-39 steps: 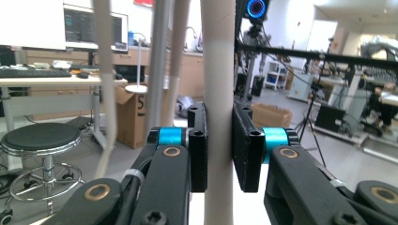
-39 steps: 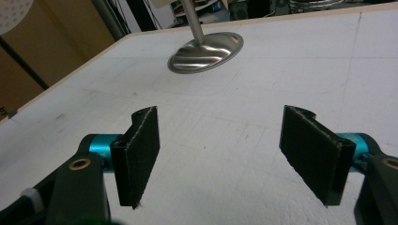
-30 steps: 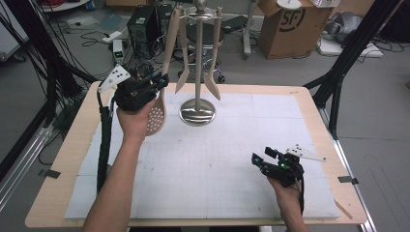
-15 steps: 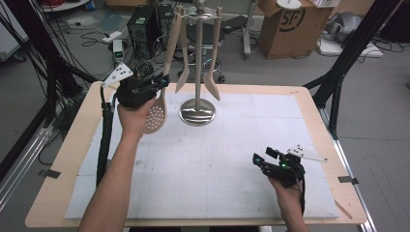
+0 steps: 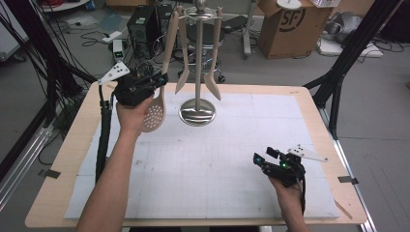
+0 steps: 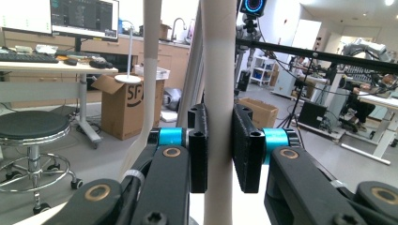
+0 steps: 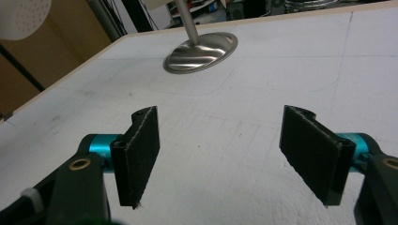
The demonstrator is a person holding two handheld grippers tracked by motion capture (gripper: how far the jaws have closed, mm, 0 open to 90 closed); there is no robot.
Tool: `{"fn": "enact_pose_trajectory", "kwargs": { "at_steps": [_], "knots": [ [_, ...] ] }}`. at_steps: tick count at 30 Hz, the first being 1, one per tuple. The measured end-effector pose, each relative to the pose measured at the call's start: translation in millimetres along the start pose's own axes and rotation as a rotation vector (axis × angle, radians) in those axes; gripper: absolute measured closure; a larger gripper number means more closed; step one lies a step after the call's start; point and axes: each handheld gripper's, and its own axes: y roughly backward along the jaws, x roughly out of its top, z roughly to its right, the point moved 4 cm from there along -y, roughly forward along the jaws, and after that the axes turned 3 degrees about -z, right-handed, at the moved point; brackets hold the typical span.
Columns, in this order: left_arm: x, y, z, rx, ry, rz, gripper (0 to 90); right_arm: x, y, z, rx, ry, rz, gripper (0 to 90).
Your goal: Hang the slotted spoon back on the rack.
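Above white mat [image 5: 208,159], pale wooden perforated spoon [image 5: 153,116].

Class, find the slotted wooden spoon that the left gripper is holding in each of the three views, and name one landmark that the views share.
High view: the slotted spoon hangs left of the stand's base, its handle clamped in the left gripper.
Left gripper view: its handle runs upright through the centre, pinched between the jaws.
Right gripper view: its perforated bowl sits at the top left corner.
Shared landmark: the utensil stand, whose round metal base lies on the white mat.
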Motion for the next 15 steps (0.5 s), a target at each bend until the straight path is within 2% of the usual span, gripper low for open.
{"fn": "enact_pose_trajectory", "kwargs": {
  "at_steps": [7, 12, 14, 15],
  "knots": [
    [-5.7, -7.0, -5.5, -0.008, -0.004, -0.015, 78.1, -0.7, -0.5, 1.0, -0.003, 0.001, -0.003, 28.1],
    [-12.3, -14.3, -6.7, -0.049, 0.018, -0.023, 77.9, -1.4, -2.4, 0.9, -0.004, 0.004, -0.009, 28.2],
    [-13.8, -15.7, -8.2, -0.028, 0.027, -0.021, 76.2, -1.6, -2.5, 0.8, -0.005, 0.005, -0.010, 28.1],
    [-13.6, -15.7, -9.3, -0.026, 0.039, -0.011, 72.7, -1.8, -2.4, 0.8, -0.005, 0.006, -0.009, 28.2]
  ]
}}
